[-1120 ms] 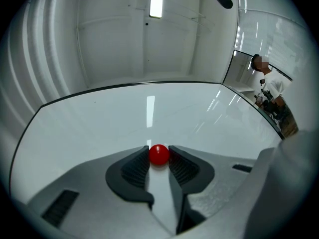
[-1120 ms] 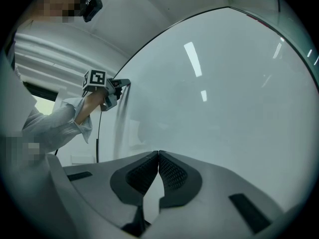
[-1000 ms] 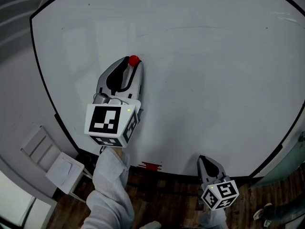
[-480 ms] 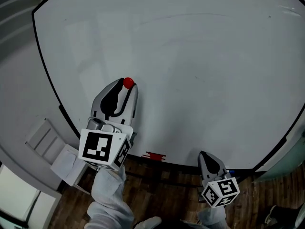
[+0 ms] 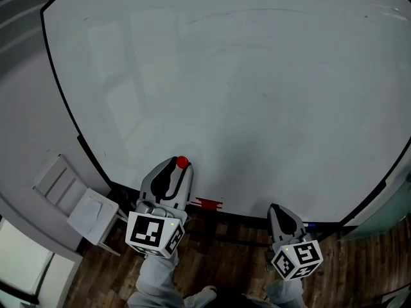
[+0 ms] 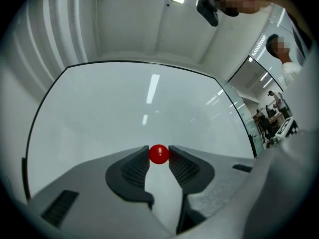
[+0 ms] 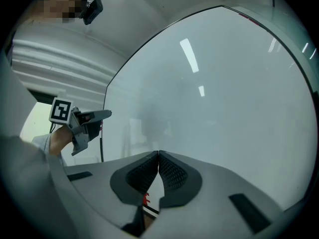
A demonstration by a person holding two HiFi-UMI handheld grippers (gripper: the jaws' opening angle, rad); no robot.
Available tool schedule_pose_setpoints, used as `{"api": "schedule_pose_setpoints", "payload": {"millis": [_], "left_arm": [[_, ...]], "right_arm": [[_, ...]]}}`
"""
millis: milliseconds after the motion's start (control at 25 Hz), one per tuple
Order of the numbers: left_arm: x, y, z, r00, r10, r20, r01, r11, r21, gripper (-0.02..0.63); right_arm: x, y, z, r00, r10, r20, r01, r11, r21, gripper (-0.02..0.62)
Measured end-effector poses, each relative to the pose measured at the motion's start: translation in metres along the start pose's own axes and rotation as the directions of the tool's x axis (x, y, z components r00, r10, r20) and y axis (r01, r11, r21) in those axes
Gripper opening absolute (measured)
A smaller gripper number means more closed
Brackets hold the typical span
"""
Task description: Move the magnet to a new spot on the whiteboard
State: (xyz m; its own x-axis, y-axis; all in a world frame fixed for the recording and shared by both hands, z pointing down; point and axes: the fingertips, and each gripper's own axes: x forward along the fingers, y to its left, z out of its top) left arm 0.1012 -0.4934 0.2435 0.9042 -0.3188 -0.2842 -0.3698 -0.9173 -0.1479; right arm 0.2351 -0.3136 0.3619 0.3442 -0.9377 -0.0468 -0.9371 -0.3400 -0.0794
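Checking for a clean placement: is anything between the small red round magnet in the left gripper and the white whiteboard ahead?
Nothing visible does. The left gripper grips the small red round magnet; the white whiteboard ahead is bare.

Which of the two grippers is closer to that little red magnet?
Left. The left gripper grips the red magnet between its jaws, near the whiteboard's lower edge; the right gripper, shut and empty, sits off to its right.

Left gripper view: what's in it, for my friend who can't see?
The left gripper pinches a small red ball magnet between its grey jaws. Behind it spreads a big, blank whiteboard with a thin black edge.
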Motion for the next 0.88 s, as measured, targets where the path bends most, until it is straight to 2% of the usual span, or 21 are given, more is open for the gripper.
{"api": "schedule_pose_setpoints", "payload": {"millis": [160,480,640,880], "left_arm": [[-0.010,-0.014,-0.035,0.998,-0.017,-0.052,0.013,0.998,-0.065,0.126],[-0.028,-0.026,-0.093,0.990,0.001,-0.142,-0.025,0.985,-0.168,0.126],[-0.026,-0.042,-0.111,0.984,-0.038,-0.172,0.012,0.988,-0.152,0.126],[-0.015,-0.058,-0.112,0.983,-0.081,-0.163,0.059,0.989,-0.132,0.126]], "right_arm": [[-0.003,-0.002,-0.005,1.000,-0.015,-0.009,0.015,1.000,0.004,0.026],[-0.008,-0.015,-0.012,0.998,-0.055,-0.019,0.056,0.998,0.020,0.026],[-0.009,-0.020,-0.015,0.997,-0.070,-0.020,0.071,0.997,0.023,0.026],[-0.013,-0.026,-0.016,0.996,-0.090,-0.024,0.091,0.996,0.025,0.026]]}}
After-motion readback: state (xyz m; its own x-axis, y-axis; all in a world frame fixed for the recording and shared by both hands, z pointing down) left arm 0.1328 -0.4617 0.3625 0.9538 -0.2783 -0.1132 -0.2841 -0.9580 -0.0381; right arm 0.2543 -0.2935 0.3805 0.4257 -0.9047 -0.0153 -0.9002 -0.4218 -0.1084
